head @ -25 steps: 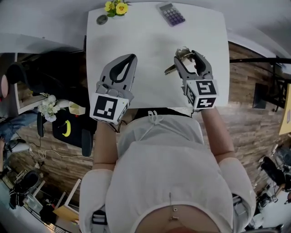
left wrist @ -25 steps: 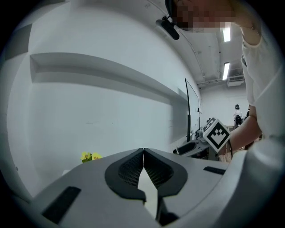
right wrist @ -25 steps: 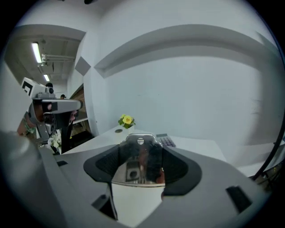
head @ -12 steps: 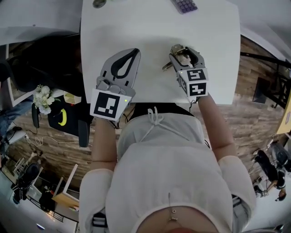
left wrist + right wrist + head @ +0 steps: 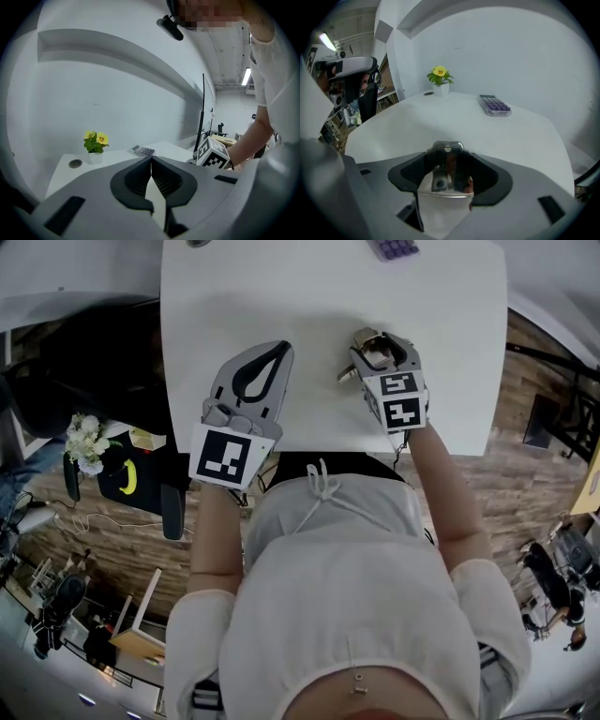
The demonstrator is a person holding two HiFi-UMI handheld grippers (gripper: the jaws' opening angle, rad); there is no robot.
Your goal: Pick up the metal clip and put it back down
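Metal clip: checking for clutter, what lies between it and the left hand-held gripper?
Only bare table separates metal clip and left hand-held gripper, in the head view.

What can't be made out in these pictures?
- Calculator: cut off by the top edge in the head view; key print too small in the right gripper view.
- Clip: whether it touches the table; the right gripper covers it in the head view.

Shiny silver clip [image 5: 444,161], white table [image 5: 281,296], yellow flower [image 5: 438,71].
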